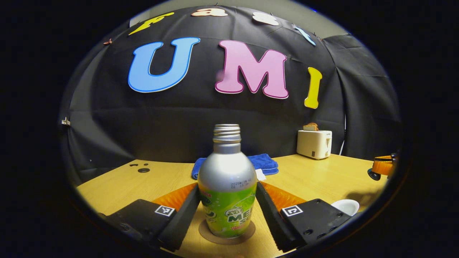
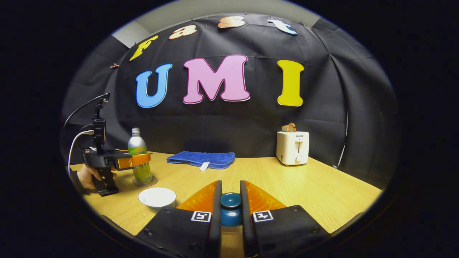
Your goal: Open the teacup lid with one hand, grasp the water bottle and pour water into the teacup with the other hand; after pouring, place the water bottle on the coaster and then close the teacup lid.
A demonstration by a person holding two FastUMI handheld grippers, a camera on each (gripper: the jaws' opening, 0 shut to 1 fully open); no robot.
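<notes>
Bottle [image 1: 227, 186] upright on round coaster [image 1: 226, 233] near table's [image 1: 322, 179] left end; green label, lettering partly readable, neck threads bare, no cap. Left gripper [image 1: 227, 209] straddles bottle, jaws apart, narrow gaps both sides, not clamped. In right gripper view, hand [image 2: 88, 176] holds left gripper [image 2: 138, 160] at bottle [image 2: 139, 157]; white teacup [image 2: 157, 198] just right of coaster, uncovered. Blue towel [image 2: 201, 159] at back centre. Right gripper [image 2: 230, 211] clenched on dark blue lid knob [image 2: 230, 200], lid raised off table. White toaster [image 2: 293, 147] far right, bread in slot.
</notes>
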